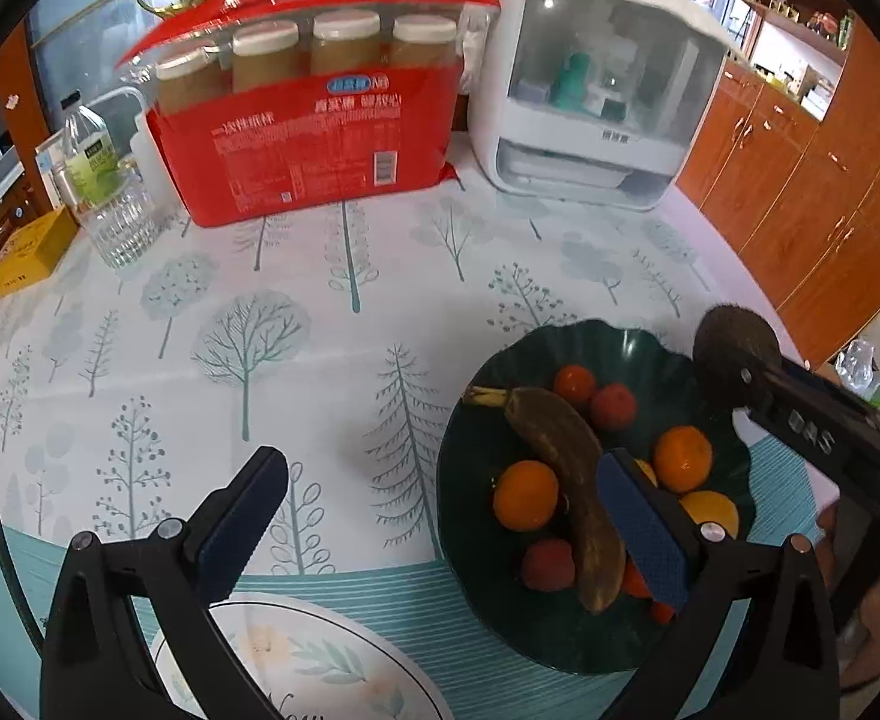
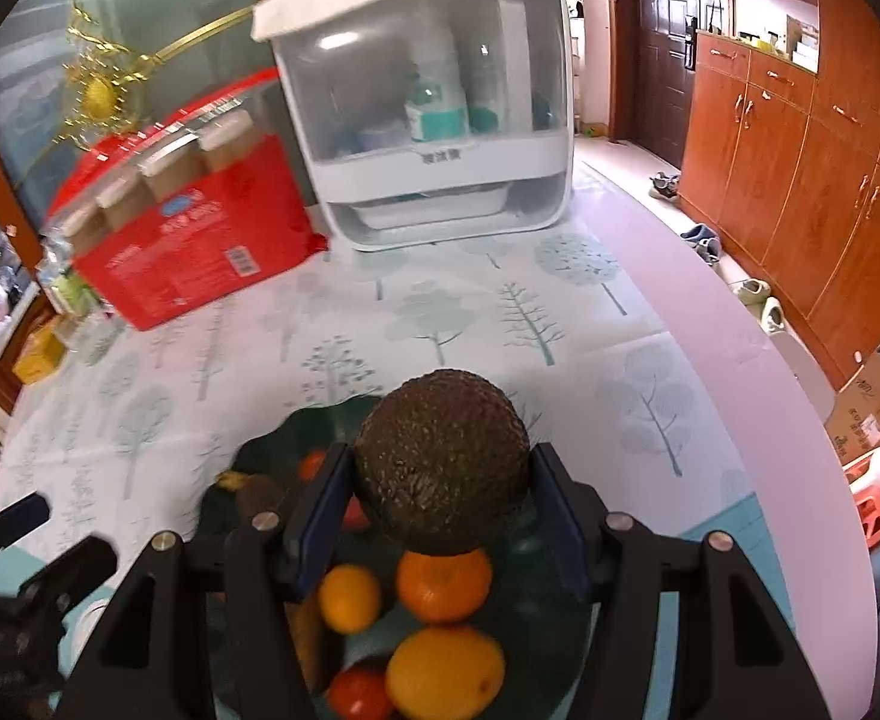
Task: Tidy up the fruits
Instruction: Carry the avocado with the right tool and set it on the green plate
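Note:
A dark green plate holds a browned banana, oranges and small red fruits. My left gripper hangs open and wide over the plate's left edge, with nothing between its fingers; its right finger overlaps the banana. My right gripper is shut on a dark, rough avocado, held above the plate and an orange. The left wrist view shows that gripper with the avocado over the plate's far right rim. The left gripper shows at lower left.
At the back of the tree-patterned tablecloth stand a red pack of jars and a white lidded storage box. A water bottle and yellow box sit far left. Wooden cabinets line the right.

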Available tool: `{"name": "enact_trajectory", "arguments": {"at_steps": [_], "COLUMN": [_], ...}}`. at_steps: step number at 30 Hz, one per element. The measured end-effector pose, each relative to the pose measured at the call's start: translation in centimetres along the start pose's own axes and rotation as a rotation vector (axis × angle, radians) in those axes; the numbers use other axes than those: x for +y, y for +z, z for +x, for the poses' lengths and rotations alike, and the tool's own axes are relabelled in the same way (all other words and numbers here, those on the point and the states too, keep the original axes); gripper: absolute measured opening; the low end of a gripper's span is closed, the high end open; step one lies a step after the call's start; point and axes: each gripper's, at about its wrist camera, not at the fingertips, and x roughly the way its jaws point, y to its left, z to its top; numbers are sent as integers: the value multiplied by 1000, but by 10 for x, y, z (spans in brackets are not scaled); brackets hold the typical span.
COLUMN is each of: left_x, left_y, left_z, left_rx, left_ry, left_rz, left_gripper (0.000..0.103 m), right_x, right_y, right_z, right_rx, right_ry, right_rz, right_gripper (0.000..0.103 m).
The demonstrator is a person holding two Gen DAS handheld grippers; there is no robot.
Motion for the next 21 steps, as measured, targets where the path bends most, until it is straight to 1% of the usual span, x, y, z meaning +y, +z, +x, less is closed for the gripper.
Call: {"name": "enact_trajectory", "arguments": {"at_steps": [6, 9, 11, 13, 18, 21], "left_x": [1, 4, 5, 5, 7, 7], "left_y": [-1, -2, -1, -1, -2, -2], "left_z": [12, 14, 15, 15, 15, 12], "left_rx": [15, 16, 18, 17, 17, 17], "left_ry": [-3, -2, -5, -5, -1, -2], "left_rz": [13, 16, 15, 15, 12, 8], "left_gripper": [102, 102, 102, 102, 102, 102], "right_x": [5, 7, 11, 18, 26, 29], "right_y": [-3, -10, -17, -23, -27, -28], "right_z": [30, 42, 47, 46, 41, 30], "right_rx": [25, 68, 98, 100, 124, 95], "right_ry": [-40, -36, -17, -17, -3, 3], "right_rz": [-30, -40, -53, -94, -139, -158], "right_gripper": [60, 60, 60, 60, 61, 61]}}
